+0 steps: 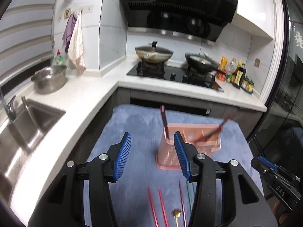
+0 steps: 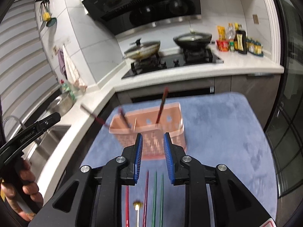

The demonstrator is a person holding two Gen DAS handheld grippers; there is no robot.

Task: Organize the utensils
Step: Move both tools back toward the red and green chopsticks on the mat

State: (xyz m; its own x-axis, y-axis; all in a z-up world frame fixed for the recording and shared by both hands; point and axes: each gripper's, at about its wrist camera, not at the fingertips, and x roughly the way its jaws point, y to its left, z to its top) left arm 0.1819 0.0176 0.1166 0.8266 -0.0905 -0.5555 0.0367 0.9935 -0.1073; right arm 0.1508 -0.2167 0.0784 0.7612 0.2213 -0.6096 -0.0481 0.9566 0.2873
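A: Where do the loose chopsticks point(image 2: 155, 198) lie vs. the right hand-held gripper point(image 2: 151, 155)?

B: Right under it and a bit nearer the person, flat on the blue mat point(image 2: 217, 132). Red, magenta and green sticks side by side, plus a gold spoon point(image 2: 136, 207). Long axes run away from the person, twd the pink holder point(image 2: 151, 141), near parallel to the fingers.

A: Jaws?

B: Right ones stand apart, nothing between. Left hand-held gripper point(image 1: 152, 156) is apart wider, also empty.

A: Which is nearer?

B: Probably the right; the sticks sit centred below it. In the left view they lie low and twd its right finger.

A: And the holder?

B: Upright on the mat, just past both grippers. Dark red chopsticks point(image 2: 161, 107) already lean out of it. Next pick likely needs a drop straight down, fingers straddling one stick across its length.
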